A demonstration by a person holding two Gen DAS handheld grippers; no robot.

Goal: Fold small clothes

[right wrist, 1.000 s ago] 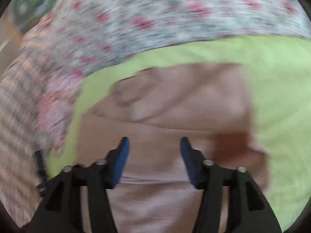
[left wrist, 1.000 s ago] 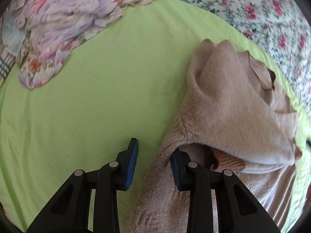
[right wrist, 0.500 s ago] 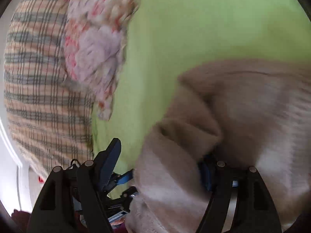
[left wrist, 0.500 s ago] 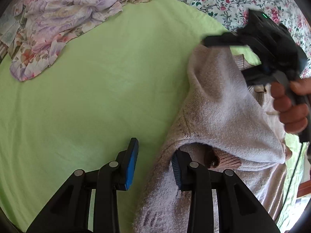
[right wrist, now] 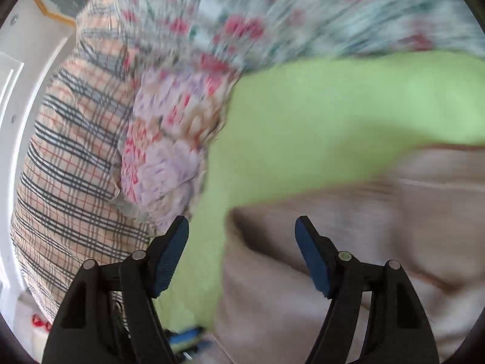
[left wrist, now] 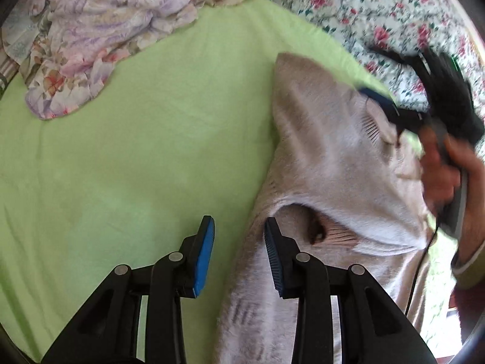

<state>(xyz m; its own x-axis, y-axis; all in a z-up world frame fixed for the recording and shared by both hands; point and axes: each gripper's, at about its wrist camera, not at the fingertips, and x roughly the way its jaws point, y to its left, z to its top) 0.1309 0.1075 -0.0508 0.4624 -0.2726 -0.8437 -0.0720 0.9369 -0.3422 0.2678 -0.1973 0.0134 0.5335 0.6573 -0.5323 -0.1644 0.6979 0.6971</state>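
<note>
A beige knitted sweater (left wrist: 327,157) lies partly folded on the lime-green sheet (left wrist: 136,166), its ribbed cuff (left wrist: 336,236) showing under the folded flap. My left gripper (left wrist: 239,251) hovers over the sweater's left edge. Its blue pads stand apart and the edge lies between them unpressed. A person's hand (left wrist: 439,166) holds my right gripper (left wrist: 382,91) over the collar end, blurred. In the right wrist view my right gripper (right wrist: 242,242) is wide open above the sweater's (right wrist: 348,257) edge, with no cloth pinched.
A crumpled floral cloth (left wrist: 91,45) lies at the sheet's far left. A rose-print bedspread (left wrist: 394,15) borders the far side. A plaid cloth (right wrist: 75,166) and a white wall (right wrist: 18,91) sit left of the right gripper. A cable (left wrist: 421,267) hangs from it.
The right gripper had sweater cloth between its fingers half a second ago; now it is free, wider, and has swung back toward the collar end. The left gripper shifted slightly.
</note>
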